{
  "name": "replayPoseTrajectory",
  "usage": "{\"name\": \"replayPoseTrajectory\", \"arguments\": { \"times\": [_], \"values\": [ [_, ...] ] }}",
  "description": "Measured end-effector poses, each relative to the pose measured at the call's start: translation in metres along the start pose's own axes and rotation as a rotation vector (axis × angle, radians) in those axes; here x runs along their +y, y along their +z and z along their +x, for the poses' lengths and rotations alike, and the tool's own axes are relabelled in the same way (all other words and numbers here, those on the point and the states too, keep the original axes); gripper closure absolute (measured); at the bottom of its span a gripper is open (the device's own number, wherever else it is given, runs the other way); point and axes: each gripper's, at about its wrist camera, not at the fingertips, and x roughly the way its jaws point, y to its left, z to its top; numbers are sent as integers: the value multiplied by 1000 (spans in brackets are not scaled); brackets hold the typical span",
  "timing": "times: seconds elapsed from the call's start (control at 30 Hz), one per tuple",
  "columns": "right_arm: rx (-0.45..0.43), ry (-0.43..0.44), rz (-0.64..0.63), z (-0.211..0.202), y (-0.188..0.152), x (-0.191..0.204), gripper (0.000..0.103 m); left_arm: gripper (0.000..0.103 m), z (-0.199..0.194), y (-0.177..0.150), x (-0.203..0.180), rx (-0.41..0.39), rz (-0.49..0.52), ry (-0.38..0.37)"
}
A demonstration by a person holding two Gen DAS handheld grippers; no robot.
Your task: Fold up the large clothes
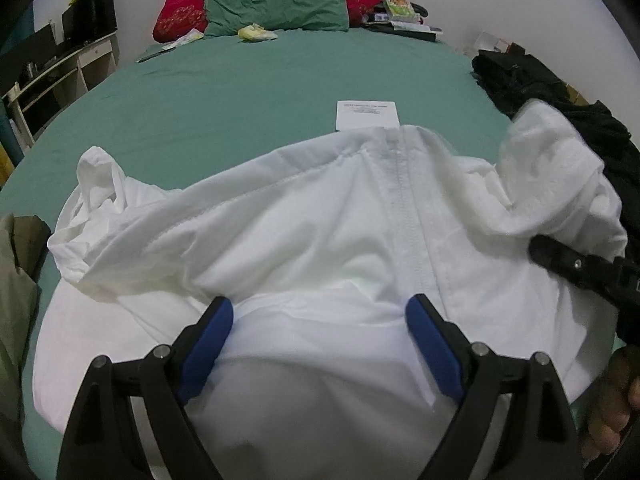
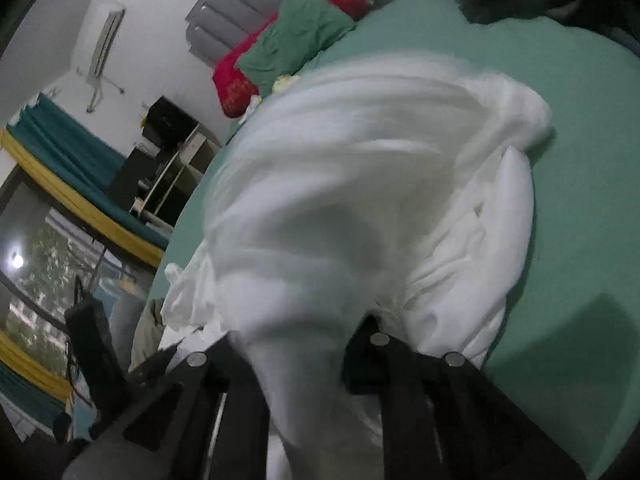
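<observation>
A large white zip-up garment (image 1: 320,224) lies spread on the green bed sheet (image 1: 224,96), zipper running up its middle. My left gripper (image 1: 319,316) is open, its blue pads (image 1: 210,344) resting on the fabric near the front edge. My right gripper (image 1: 536,250) comes in from the right and lifts the garment's right sleeve (image 1: 552,168). In the right wrist view the white cloth (image 2: 360,184) bunches up between my right gripper's fingers (image 2: 304,340), which are shut on it; the tips are hidden by blurred fabric.
A white paper sheet (image 1: 367,115) lies beyond the garment. A pile of black clothes (image 1: 528,80) sits at the right. Green and red pillows (image 1: 280,4) and clutter lie at the headboard. An olive garment (image 1: 16,280) is at the left edge. A desk (image 1: 60,64) stands left.
</observation>
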Motion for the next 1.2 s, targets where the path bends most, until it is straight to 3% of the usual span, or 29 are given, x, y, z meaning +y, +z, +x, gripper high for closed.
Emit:
{"name": "replayPoseTrajectory", "arguments": {
  "times": [0.1, 0.27, 0.37, 0.5, 0.7, 0.83, 0.9, 0.97, 1.07, 1.13, 1.2],
  "values": [
    [-16, -45, -58, -11, 3, 17, 94, 14, 1, 7, -2, 32, -3, -9],
    [-37, -196, -259, -23, 6, 63, 94, 14, -1, 15, -5, 43, 25, -13],
    [-42, -293, -356, -21, 5, 88, 94, 14, -9, 20, 3, 61, 19, -77],
    [-32, -430, -473, -5, 2, 118, 94, 14, -43, 32, 37, 26, -6, -180],
    [-20, -608, -703, 26, -11, 175, 92, 14, -86, 43, 119, -50, -26, -179],
    [22, -642, -831, 50, -37, 220, 78, 14, -91, 40, 162, -71, -21, -183],
    [65, -639, -878, 66, -52, 242, 73, 14, -91, 36, 190, -86, -72, -184],
    [87, -649, -926, 81, -68, 260, 61, 14, -89, 32, 215, -96, -158, -170],
    [104, -650, -930, 92, -84, 273, 57, 14, -92, 35, 241, -82, -278, -165],
    [106, -631, -919, 94, -91, 279, 56, 14, -102, 43, 247, -115, -287, -211],
    [91, -593, -935, 93, -97, 289, 52, 13, -110, 46, 250, -139, -274, -202]
  ]
}}
